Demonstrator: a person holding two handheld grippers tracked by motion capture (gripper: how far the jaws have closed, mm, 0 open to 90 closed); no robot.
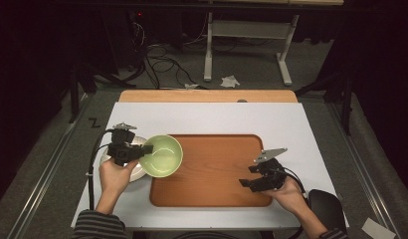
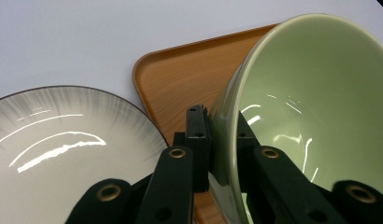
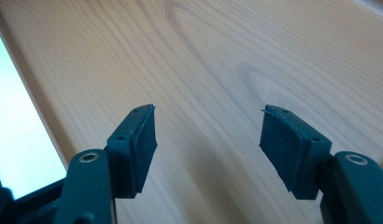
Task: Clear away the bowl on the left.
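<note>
Pale green glossy ceramic bowl [image 2: 315,107] sits tipped, its rim pinched between the closed jaws of the left gripper [image 1: 142,150], held level in the person's left hand [image 1: 114,175]. Beneath it lies a white streaked plate [image 2: 54,144]; beyond, the wooden tray [image 1: 217,169], where the right gripper [image 1: 246,176] rests, jaws apart and empty.

The high view is dim: the room beyond the white rectangular table top [image 1: 207,114] sinks into near-black, and the table top is the brightest surface. In the left gripper view, curved white glare streaks cross the glossy white grey-rimmed plate [image 2: 54,154] and the inside of the pale green glazed bowl [image 2: 320,102]. The close black jaws there look soft. In the right gripper view the wooden tray's [image 3: 217,56] far grain blurs.
</note>
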